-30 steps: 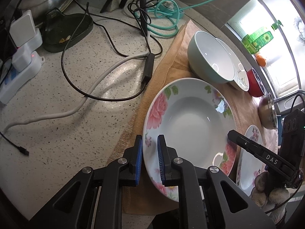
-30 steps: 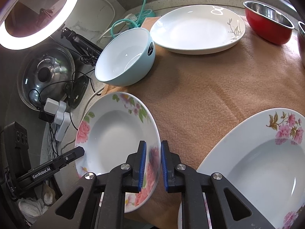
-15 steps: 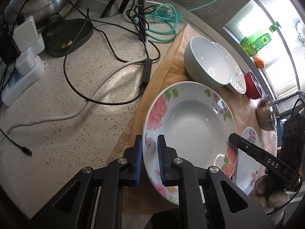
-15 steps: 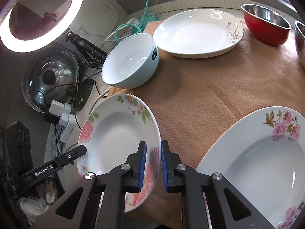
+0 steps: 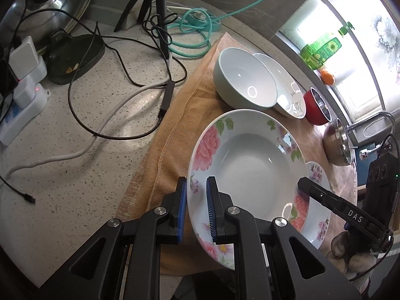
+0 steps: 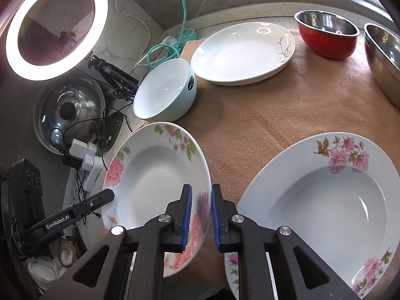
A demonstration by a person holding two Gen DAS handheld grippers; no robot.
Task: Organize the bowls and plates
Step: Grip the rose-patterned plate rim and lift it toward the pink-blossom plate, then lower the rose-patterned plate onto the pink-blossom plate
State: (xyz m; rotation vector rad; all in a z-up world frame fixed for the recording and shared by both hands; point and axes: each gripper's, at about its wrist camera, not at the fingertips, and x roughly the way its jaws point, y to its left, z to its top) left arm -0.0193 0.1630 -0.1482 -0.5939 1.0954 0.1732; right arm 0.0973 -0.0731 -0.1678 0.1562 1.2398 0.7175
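Observation:
A deep white plate with pink peonies (image 5: 250, 165) (image 6: 155, 175) hangs tilted over the left edge of the brown cloth (image 6: 262, 115). My left gripper (image 5: 196, 212) is shut on its near rim. At the opposite rim my right gripper (image 6: 201, 217) is shut on it too; its finger (image 5: 330, 205) shows in the left wrist view. A second floral plate (image 6: 325, 207) lies on the cloth to the right. Behind stand a light blue bowl (image 6: 162, 92) (image 5: 245, 85), a white plate with a grass motif (image 6: 242, 52), a red bowl (image 6: 327, 37) and a steel bowl (image 6: 382, 55).
Left of the cloth the speckled counter (image 5: 75, 175) carries loose cables (image 5: 120, 115), a power strip (image 5: 22, 100), a teal hose (image 5: 195, 37), a tripod (image 5: 155, 5) and a glass pot lid (image 6: 67, 110). A ring light (image 6: 55, 25) glows above it. A green bottle (image 5: 322, 50) and an orange (image 5: 327, 76) sit by the window.
Both grippers have risen a little with the peony plate held between them, so the bowl and cloth look farther below. Both grips are unchanged.

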